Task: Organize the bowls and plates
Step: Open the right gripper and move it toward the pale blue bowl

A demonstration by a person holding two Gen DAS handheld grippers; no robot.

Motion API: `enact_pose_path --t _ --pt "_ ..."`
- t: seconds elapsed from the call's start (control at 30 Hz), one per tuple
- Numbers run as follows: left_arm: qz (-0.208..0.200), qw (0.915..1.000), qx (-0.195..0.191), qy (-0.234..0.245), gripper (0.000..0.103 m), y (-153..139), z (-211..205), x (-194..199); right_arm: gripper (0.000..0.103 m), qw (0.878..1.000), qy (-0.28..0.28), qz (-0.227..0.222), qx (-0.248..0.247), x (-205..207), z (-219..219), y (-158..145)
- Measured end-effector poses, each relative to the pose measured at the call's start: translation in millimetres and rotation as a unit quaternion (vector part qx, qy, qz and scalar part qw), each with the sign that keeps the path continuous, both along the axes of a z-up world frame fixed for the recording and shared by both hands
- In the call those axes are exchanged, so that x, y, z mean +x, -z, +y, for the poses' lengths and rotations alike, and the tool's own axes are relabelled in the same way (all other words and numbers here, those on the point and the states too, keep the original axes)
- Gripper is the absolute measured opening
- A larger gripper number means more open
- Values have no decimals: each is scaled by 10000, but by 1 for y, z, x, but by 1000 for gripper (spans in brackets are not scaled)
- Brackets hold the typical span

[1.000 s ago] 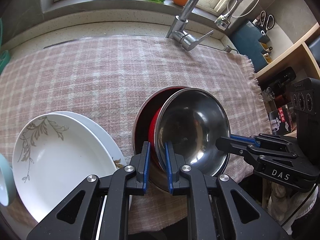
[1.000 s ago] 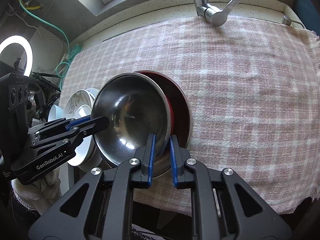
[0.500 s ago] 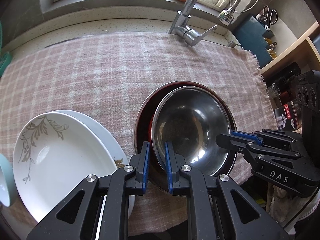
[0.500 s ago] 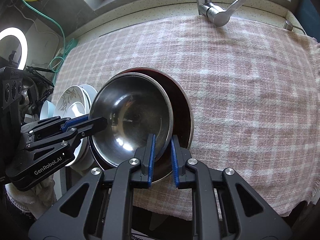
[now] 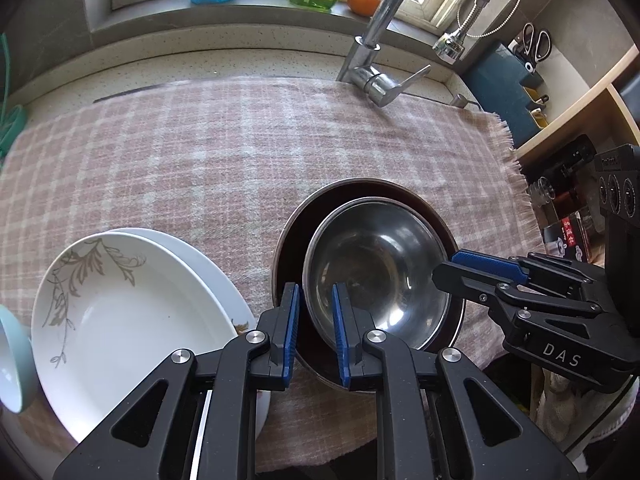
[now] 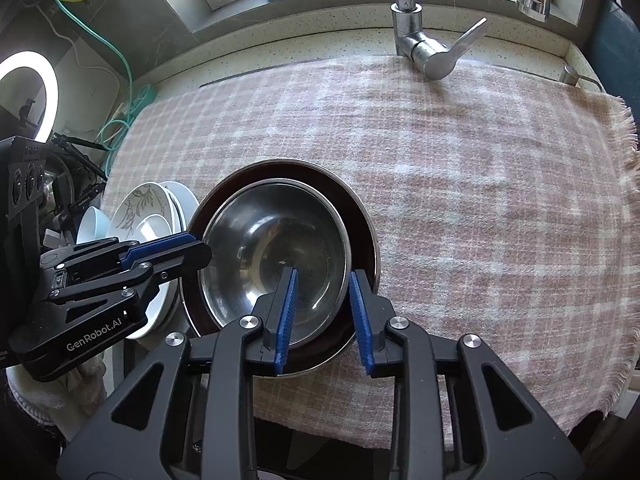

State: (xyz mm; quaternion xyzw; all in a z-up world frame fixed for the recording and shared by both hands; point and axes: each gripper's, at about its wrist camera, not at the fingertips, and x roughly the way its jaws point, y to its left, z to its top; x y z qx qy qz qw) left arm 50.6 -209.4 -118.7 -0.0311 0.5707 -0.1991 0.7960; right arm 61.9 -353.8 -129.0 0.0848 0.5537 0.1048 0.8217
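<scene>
Nesting looks like the step in hand: the steel bowl (image 5: 376,276) is sitting inside the bigger dark red bowl (image 5: 290,264), both on the pink plaid cloth (image 5: 224,152) near its front edge, so I'd say this bit of stacking is basically done and what's happening is the letting go. The left gripper (image 5: 314,334) has its blue pads parted a little, straddling the near rim of the steel bowl, one pad inside and one in the gap between the two bowls; there's daylight on both sides as far as I can see, so it's not pinching anything. The right gripper (image 6: 322,320) is spread wider, one finger over the steel bowl's inside and the other outside the red bowl's rim, holding nothing. Just to the left of the bowls is a stack of white plates (image 5: 120,312), the top one with a leafy print, and a pale blue bowl (image 5: 12,356) peeks in at the far left edge. My guess is the next move calls for backing both grippers straight up and away without clipping a rim, since steel on steel will slide and shift easily. After that, the blue bowl and the plates look like what's left to sort, though where they should go I can't tell.
</scene>
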Motion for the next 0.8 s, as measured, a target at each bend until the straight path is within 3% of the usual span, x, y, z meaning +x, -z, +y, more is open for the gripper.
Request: enact_pose_path --t 0.1,0.2,0.23,0.3,0.33,0.43,0.8 --pt "-73 10000 -46 -44 15 -7 6 -2 50 9998 21 -175 25 -1 1 -9" --pt "-144 9997 -118 -127 19 -15 16 -5 59 9995 18 -312 66 0 6 -18" --pt "-164 9996 -151 -173 24 -18 21 -5 67 9994 11 -348 89 2 8 -20" --pt "-201 9990 -228 -329 61 -24 31 -7 76 9989 -6 -454 153 3 12 -26" --pt "-241 9984 -302 -409 66 -27 38 -8 80 9986 -15 -492 177 3 16 -28" --pt "-313 9973 -339 -564 68 -34 55 -13 87 9980 -96 -567 279 7 27 -35" --pt "-573 9881 -400 -1372 68 -48 143 -40 89 9943 -561 -755 494 19 91 -57"
